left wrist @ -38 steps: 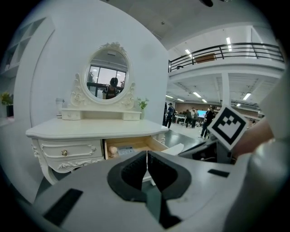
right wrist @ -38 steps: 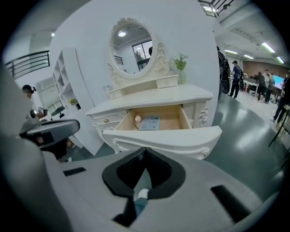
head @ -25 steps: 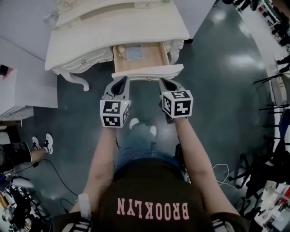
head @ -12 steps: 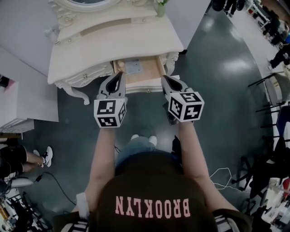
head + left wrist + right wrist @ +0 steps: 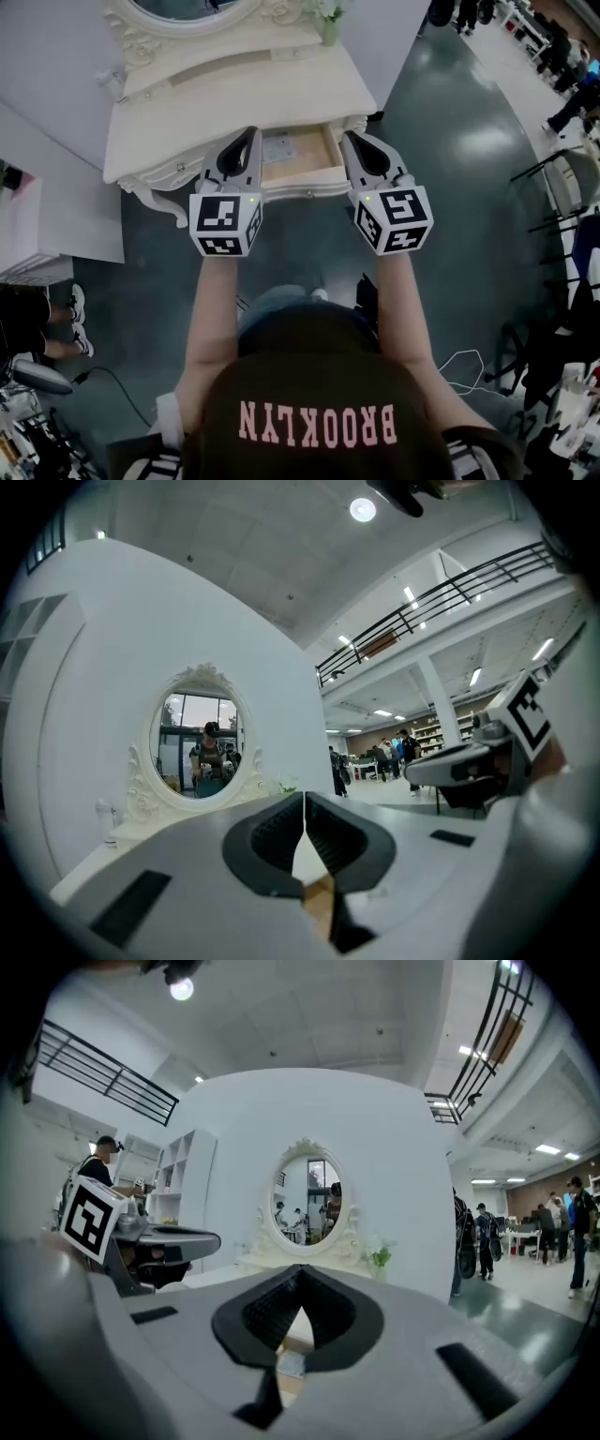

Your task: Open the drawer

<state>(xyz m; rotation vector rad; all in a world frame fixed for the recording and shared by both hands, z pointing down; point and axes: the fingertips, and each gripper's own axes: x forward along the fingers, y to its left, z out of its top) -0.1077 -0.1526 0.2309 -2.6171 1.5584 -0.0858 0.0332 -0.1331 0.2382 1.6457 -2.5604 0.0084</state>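
A cream dressing table with an oval mirror stands ahead of me. Its middle drawer is pulled out, showing a wooden bottom and a flat grey item inside. My left gripper is held level above the drawer's left side, jaws shut with nothing between them. My right gripper is level above the drawer's right side, also shut and empty. In the left gripper view the left gripper points toward the mirror; the right gripper does the same in its view.
A small vase of flowers stands at the table's back right. A white cabinet is to the left, and a seated person's shoes lie beside it. Racks and cables crowd the right. People stand far off.
Both grippers rose from in front of the drawer's front panel to above the drawer. The drawer has stayed pulled out. My view has shifted so the table sits lower in frame.
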